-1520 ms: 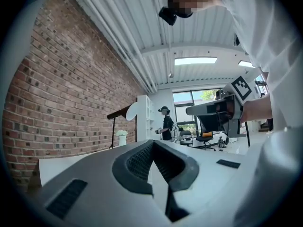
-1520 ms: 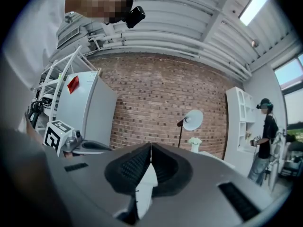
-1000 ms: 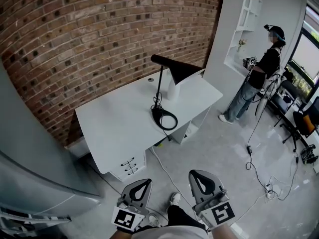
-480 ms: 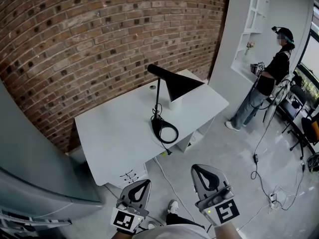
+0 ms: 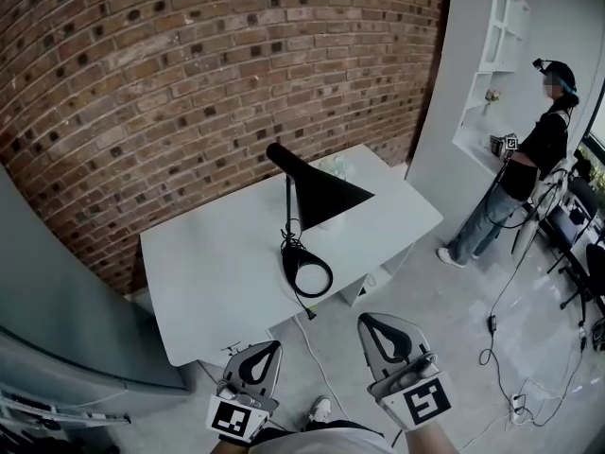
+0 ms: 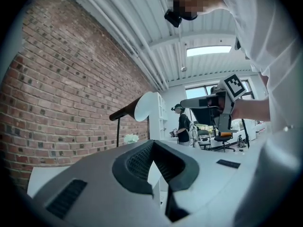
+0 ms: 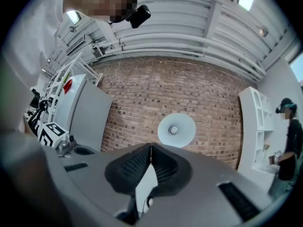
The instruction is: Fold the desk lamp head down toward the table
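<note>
— Whereabouts of the desk lamp (image 5: 304, 218)?
— On the white counter (image 5: 208, 253), toward its near edge. Ring base (image 5: 308, 274) lying flat, thin stem upright, black cone head (image 5: 326, 192) raised and aimed to the right.

— And the claws?
— Left claw (image 5: 275, 347) and right claw (image 5: 365, 323) both pressed together, tips touching. Held side by side over the floor (image 5: 444, 282), short of the counter and well apart from the lamp.

— In the way?
— Only floor and the counter's front edge between claws and lamp. Cord (image 5: 293, 246) coiled at the stem's foot, then off the front edge and down.

— Round about?
— Brick wall (image 5: 189, 74) behind. Grey cabinet (image 5: 66, 329) just beside the counter on the left. White shelf unit (image 5: 496, 55) on the right, with a second person (image 5: 534, 159) standing at it, well apart from the counter. Floor cables (image 5: 493, 324) on that side.

— Differences between views?
— From the head view: whole counter, ring base, cord. From the right gripper view: straight into the head's white inside, bulb (image 7: 173, 130) at its centre. From the left gripper view: lamp side-on against the brick, a small pale plant (image 6: 129, 138) beside the stem.

— Room to move?
— Wide white surface left of the lamp. Tighter at the counter's right corner, near the shelf unit's wall.
</note>
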`<action>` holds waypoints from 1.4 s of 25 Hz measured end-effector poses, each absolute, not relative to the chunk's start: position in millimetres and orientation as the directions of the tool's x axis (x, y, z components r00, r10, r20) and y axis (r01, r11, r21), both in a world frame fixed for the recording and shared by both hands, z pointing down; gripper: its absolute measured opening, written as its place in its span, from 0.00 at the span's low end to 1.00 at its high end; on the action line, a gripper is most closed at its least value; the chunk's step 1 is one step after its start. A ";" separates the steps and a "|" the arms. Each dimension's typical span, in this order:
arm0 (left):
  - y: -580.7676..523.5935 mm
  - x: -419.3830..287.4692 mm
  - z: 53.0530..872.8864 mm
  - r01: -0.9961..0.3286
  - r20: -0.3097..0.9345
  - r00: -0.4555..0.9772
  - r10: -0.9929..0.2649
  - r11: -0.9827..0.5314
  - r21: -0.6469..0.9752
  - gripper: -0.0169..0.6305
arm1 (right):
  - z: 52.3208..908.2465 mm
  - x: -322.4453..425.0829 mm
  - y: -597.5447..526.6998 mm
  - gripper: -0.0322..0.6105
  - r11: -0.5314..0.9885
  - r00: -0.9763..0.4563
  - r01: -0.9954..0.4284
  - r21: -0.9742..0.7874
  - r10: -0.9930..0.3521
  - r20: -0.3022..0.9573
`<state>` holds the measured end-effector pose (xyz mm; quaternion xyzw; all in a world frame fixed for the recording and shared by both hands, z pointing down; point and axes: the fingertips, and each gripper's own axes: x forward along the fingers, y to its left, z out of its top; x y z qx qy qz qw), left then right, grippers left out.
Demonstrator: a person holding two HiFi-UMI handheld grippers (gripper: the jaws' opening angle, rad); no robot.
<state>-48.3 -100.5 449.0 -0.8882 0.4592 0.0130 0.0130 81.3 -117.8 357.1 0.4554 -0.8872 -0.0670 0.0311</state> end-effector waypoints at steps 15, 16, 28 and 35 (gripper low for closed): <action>-156.8 -25.5 443.9 -0.813 -0.051 0.582 -0.812 -0.583 -0.002 0.04 | 351.7 96.7 -176.6 0.08 0.556 -0.565 -0.814 0.167 -0.825 -0.007; -161.7 -22.8 442.8 -0.806 -0.058 0.591 -0.805 -0.592 0.001 0.04 | 349.2 100.6 -180.3 0.08 0.536 -0.545 -0.826 0.175 -0.838 -0.006; -193.0 -19.0 430.0 -0.764 -0.099 0.642 -0.761 -0.646 0.011 0.04 | 314.2 98.3 -222.3 0.19 0.439 -0.467 -0.859 0.264 -0.883 -0.049; -204.3 -30.9 424.7 -0.770 -0.120 0.632 -0.766 -0.637 0.009 0.04 | 296.0 93.8 -237.5 0.25 0.402 -0.448 -0.855 0.327 -0.891 -0.078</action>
